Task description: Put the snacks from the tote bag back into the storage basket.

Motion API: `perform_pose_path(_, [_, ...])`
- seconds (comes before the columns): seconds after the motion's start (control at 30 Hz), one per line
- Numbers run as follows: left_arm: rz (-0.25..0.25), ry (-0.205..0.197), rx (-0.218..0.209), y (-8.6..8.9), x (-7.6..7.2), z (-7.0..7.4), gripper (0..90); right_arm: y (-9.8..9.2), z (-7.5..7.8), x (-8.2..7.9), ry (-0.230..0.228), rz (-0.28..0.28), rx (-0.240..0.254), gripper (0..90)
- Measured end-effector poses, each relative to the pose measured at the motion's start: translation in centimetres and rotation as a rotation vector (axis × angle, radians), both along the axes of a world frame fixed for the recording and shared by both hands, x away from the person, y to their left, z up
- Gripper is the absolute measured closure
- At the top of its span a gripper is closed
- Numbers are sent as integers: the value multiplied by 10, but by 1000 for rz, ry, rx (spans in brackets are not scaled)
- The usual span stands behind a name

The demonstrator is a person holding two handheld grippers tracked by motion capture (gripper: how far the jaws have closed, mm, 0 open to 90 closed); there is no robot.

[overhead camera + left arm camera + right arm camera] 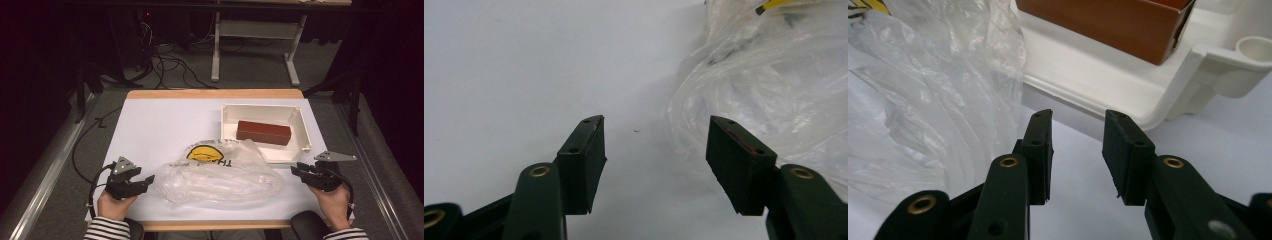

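On the table (150,125), the plastic bag (220,180) lies between both grippers, before the tray (262,112) holding 1 box (263,132).

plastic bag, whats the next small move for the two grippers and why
Probably ease both inward to pinch the plastic bag: the left gripper and right gripper sit at its two ends, open and holding nothing, the bag crumpled flat before the white bin.

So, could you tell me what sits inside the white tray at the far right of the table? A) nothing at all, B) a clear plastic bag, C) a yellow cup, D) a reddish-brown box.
D: a reddish-brown box lies inside the white tray, while the clear plastic bag lies on the table in front of the tray, between the two grippers.
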State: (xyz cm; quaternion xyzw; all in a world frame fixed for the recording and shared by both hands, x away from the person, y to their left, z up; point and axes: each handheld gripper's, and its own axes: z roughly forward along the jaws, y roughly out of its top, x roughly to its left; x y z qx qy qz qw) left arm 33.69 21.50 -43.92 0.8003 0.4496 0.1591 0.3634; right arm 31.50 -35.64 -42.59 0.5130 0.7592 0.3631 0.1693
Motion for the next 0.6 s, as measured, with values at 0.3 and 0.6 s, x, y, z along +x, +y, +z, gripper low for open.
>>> perform_pose_path(0.3, [26,20,10,4,8,-6,412,-6,-8,3,16,-26,-21,658])
perform_pose_path(0.6, [40,39,32,2,14,-10,412,-7,-14,4,16,-46,-51,654])
